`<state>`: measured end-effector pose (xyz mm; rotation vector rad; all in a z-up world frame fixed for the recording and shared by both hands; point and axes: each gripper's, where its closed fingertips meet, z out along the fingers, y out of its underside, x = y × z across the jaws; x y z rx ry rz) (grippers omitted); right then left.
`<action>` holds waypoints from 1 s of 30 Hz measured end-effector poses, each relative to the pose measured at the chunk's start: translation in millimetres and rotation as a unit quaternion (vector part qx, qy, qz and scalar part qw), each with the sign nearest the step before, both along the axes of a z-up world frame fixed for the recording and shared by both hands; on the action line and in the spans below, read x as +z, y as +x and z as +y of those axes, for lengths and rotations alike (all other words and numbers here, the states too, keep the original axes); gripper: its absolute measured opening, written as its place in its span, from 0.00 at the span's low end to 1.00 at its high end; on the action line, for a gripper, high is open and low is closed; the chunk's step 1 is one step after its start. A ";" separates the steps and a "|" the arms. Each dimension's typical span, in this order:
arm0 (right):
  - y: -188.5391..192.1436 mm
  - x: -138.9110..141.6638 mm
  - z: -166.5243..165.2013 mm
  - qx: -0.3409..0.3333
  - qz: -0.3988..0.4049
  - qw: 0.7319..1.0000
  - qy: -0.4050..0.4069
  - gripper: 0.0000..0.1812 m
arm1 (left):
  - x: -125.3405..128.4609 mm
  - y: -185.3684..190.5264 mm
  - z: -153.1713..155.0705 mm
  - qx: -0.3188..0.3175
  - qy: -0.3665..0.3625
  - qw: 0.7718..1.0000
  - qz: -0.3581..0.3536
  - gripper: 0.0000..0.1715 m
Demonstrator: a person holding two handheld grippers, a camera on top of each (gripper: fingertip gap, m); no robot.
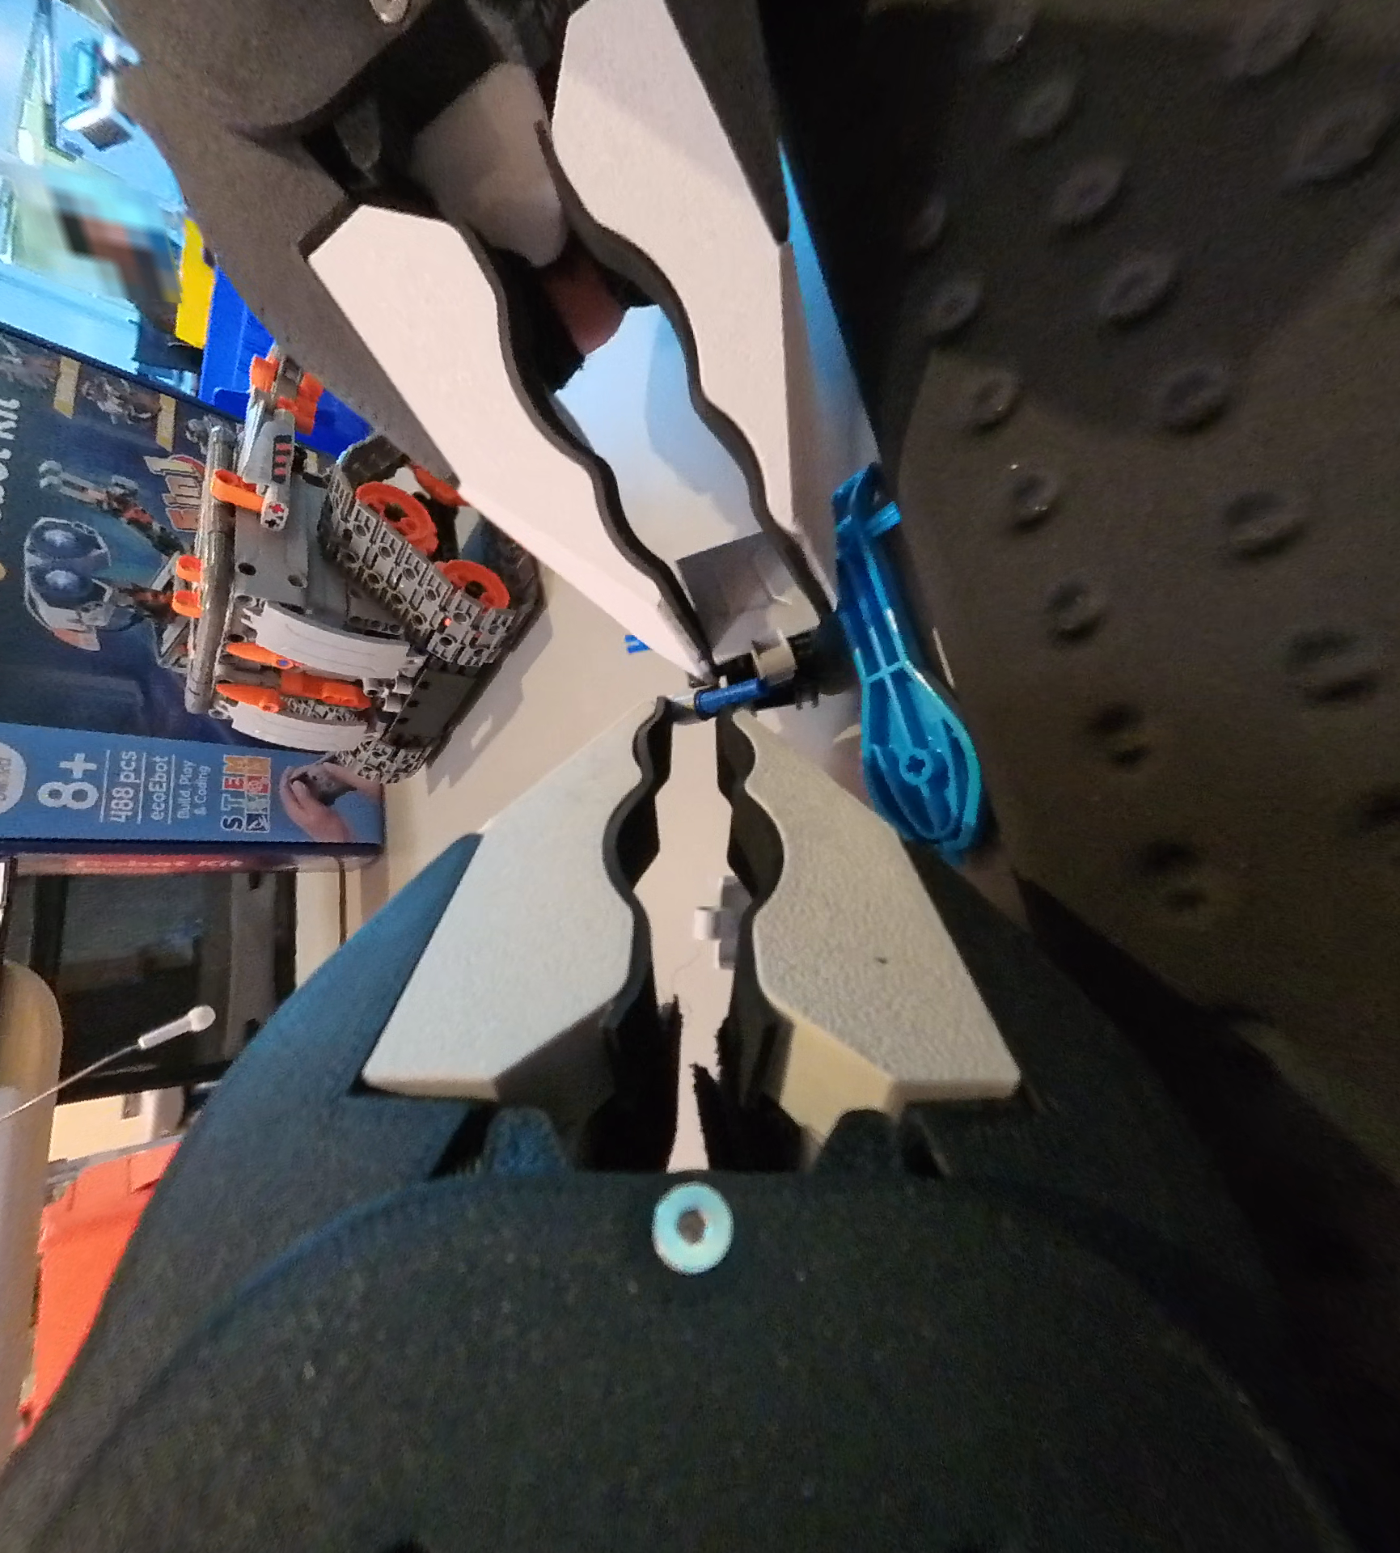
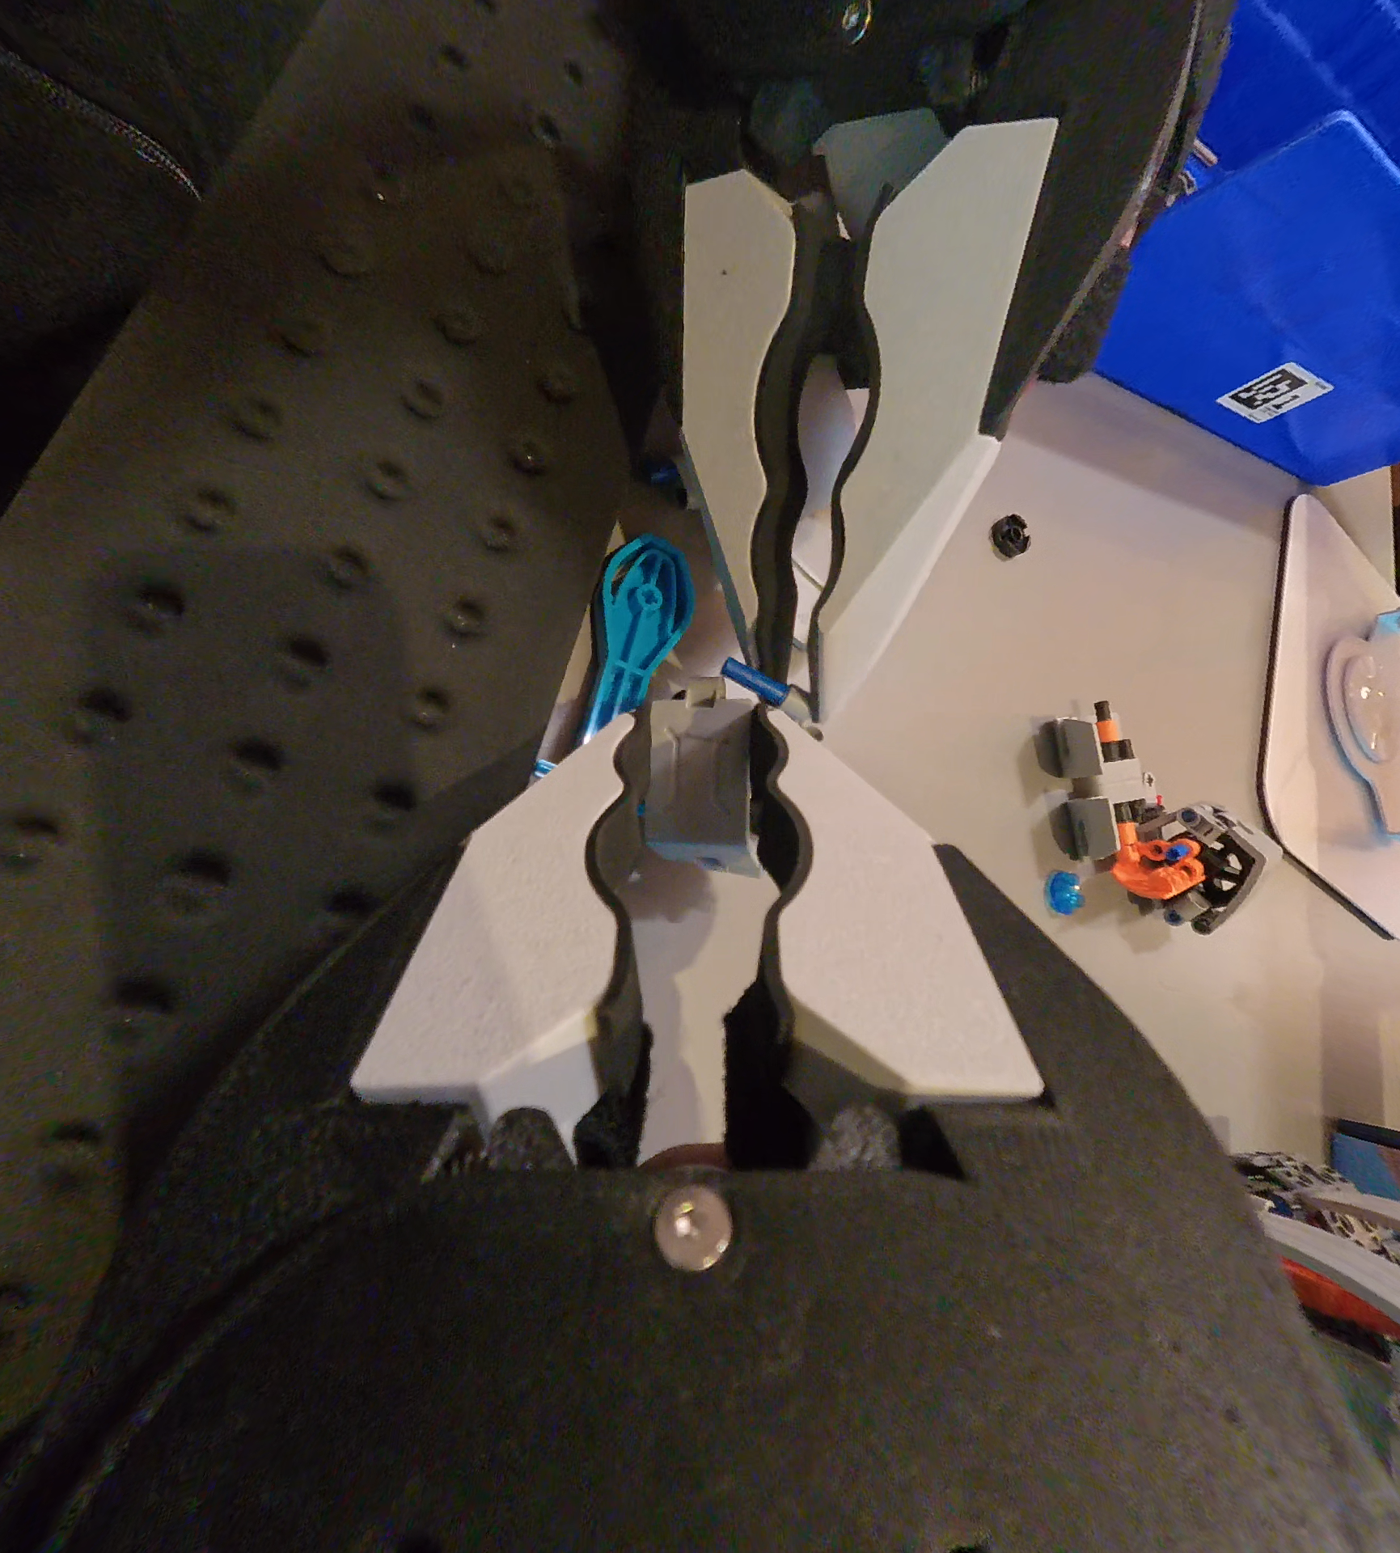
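While tips are meeting mid-frame, right gripper (image 2: 692, 760) is clamping grey block (image 2: 696, 794); left gripper (image 1: 692, 714) is pinching blue pin (image 1: 734, 696), lining it up endwise; teal tool (image 2: 637, 626) is lying just beside, upper left.

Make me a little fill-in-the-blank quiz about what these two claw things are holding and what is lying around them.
1. The right gripper is shut on a ____ block.
2. The left gripper pinches a small pin whose colour is ____.
3. The tracked toy vehicle has wheels coloured ____.
4. The spoon-shaped plastic tool lies beside a dark mat covered in ____.

Missing words: grey; blue; orange; dimples
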<state>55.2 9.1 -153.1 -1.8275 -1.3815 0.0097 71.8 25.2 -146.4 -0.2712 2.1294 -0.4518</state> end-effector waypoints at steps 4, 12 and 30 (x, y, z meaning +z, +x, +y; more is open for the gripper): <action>-3.9 -0.5 -1.7 0.008 0.009 1.000 -0.005 0.11 | -0.4 4.4 6.2 0.018 0.022 1.000 -0.013 0.00; -4.7 -3.2 -0.5 0.006 0.017 1.000 -0.015 0.00 | 4.4 9.4 10.6 0.023 -0.048 0.998 0.018 0.00; 30.0 2.4 10.1 -0.099 0.112 0.984 -0.100 0.16 | -14.3 -4.0 -3.0 0.021 -0.218 0.950 0.223 0.12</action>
